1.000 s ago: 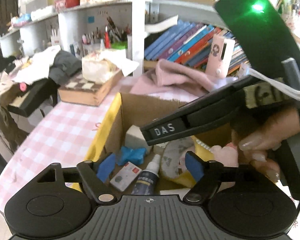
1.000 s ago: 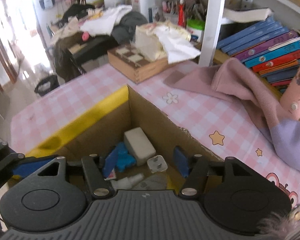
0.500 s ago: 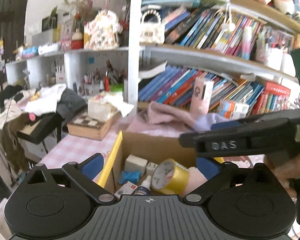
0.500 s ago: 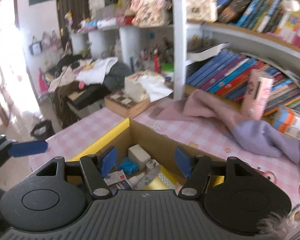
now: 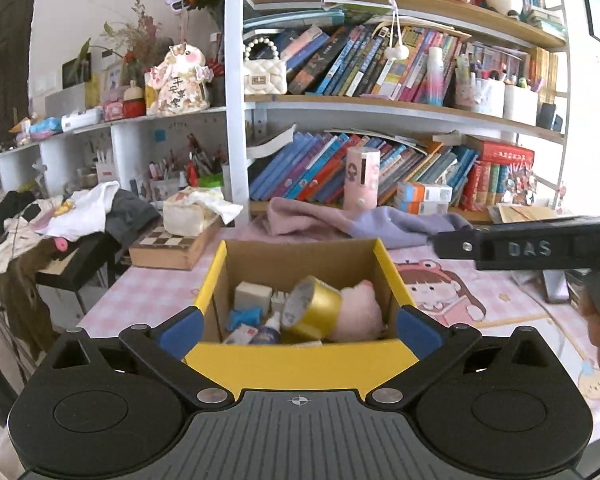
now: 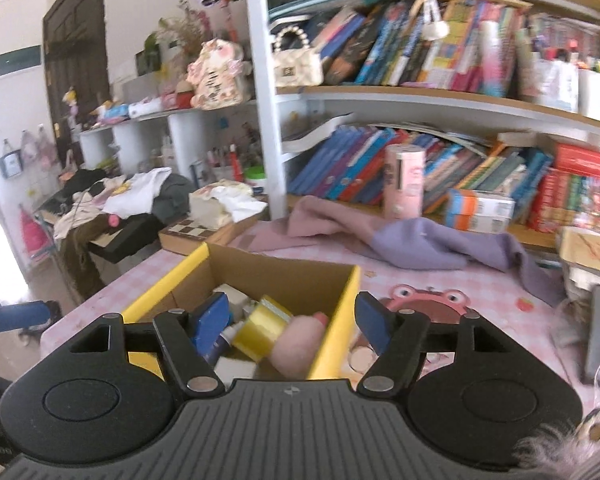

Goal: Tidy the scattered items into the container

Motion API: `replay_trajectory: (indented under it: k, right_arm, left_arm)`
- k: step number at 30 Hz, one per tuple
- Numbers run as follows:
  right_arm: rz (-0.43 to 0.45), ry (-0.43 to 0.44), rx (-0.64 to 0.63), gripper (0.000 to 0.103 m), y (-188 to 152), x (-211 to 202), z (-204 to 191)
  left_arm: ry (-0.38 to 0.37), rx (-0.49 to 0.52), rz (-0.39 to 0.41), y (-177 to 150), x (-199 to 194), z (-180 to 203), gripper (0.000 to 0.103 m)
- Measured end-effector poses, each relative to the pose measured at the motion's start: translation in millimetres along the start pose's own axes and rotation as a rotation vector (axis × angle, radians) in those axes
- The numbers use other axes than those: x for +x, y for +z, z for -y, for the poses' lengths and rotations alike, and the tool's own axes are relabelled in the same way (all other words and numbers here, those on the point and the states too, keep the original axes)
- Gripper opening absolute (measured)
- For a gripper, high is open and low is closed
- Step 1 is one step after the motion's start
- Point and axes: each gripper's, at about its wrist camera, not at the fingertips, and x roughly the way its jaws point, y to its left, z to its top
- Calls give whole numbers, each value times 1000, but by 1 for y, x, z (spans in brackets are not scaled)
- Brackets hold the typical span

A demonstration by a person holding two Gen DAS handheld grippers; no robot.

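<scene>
Both tools drawn back from the cardboard box, which sits on the pink checked tablecloth in front of the bookshelf. Left gripper spread as wide as it goes, jaws having just finished opening, nothing between the blue pads, which frame the box's near yellow flap. Right gripper about half open, jaws just now widening too, also empty, hanging above the box's near right corner. Inside the box: a roll of gold tape tipped on edge in the middle, a pink plush to its right against the right wall, a white block toward the back left, a blue scrap and a small dropper bottle by the near wall. Near the box, only a pink-and-lilac cloth behind it, possibly not part of the job; hard to say through the blurred right view whether any small piece remains on the cloth to the right. Best done by clearing the box rim fully before swinging sideways, keeping both jaws apart so no pad catches the flap, then scanning the tablecloth around the box for leftovers. Contents loosely heaped, so any further drop better placed toward the back left, where room remains.
</scene>
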Motion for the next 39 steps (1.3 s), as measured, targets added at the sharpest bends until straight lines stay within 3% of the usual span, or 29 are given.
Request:
replay_trajectory:
  k: [5, 9, 15, 21, 25, 31, 39]
  right_arm:
    - [18, -79, -12, 73, -31, -35, -4]
    - [13, -144, -32, 76, -60, -60, -10]
    - [-20, -227, -71, 82, -103, -87, -17]
    - [-88, -281, -28, 85, -136, -95, -20]
    - [-135, -293, -29, 91, -148, -96, -24]
    - [-169, -310, -5, 94, -158, -103, -23]
    - [-219, -326, 22, 100, -165, -103, -20]
  left_arm:
    - [-38, -40, 13, -21, -19, 4, 103]
    - [-64, -5, 6, -38, -29, 12, 103]
    - [-74, 22, -46, -57, -36, 18, 103]
    - [-94, 29, -90, -69, -38, 20, 103]
    - [-108, 17, -133, -78, -34, 24, 103]
    - [-45, 76, -205, -95, -27, 33, 103]
    - [-56, 93, -265, -100, -24, 39, 103]
